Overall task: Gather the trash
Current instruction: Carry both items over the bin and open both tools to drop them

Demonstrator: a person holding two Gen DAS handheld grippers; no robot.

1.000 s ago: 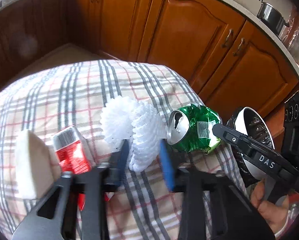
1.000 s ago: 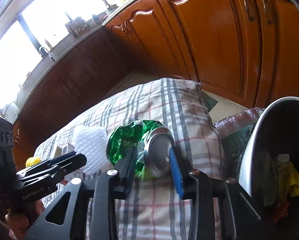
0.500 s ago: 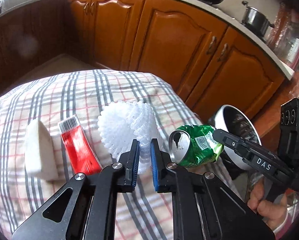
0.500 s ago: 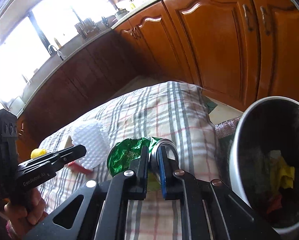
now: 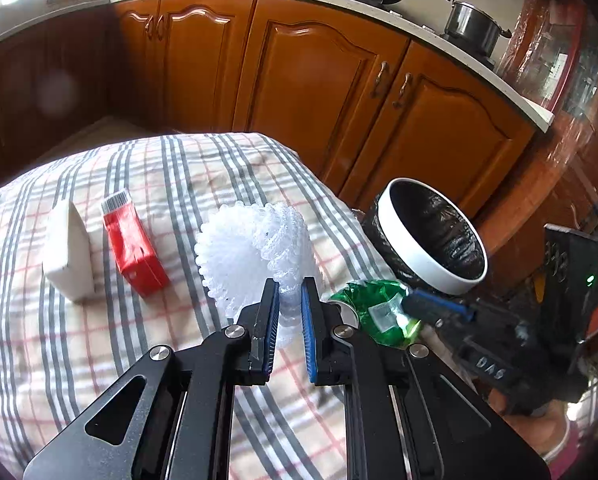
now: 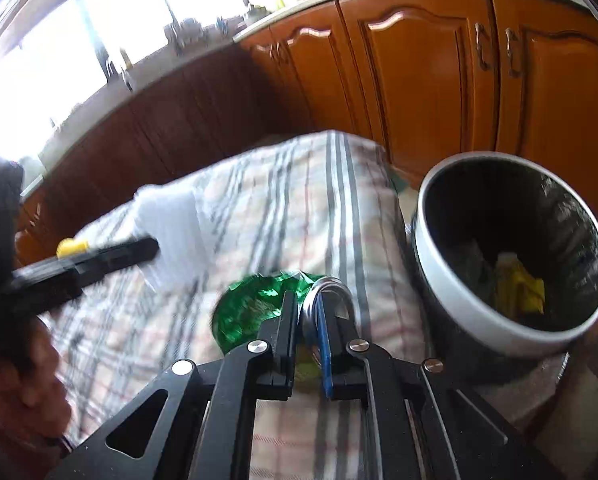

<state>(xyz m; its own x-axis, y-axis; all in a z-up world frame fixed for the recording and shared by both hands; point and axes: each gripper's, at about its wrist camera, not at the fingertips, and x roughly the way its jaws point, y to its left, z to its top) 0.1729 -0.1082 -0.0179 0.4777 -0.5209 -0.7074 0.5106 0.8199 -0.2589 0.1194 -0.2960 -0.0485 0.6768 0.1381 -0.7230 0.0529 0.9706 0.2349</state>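
Observation:
My left gripper (image 5: 290,286) is shut on a white foam fruit net (image 5: 255,256) and holds it just above the plaid cloth; the net shows blurred in the right wrist view (image 6: 171,224). My right gripper (image 6: 305,300) is shut on the top rim of a crushed green can (image 6: 255,312), lifted off the cloth; the can also shows in the left wrist view (image 5: 379,312). A white-rimmed trash bin (image 6: 495,320) with a black liner stands off the table's right edge, with yellow trash inside; it also shows in the left wrist view (image 5: 435,268).
A red packet (image 5: 135,244) and a white foam wedge (image 5: 69,256) lie on the plaid tablecloth (image 5: 99,360) at the left. A yellow object (image 6: 71,247) shows behind the left gripper. Wooden cabinets (image 5: 299,88) stand behind the table.
Both grippers closed, the left on the foam net and the right on the can. Both have since lifted, and the can has moved right towards the bin.

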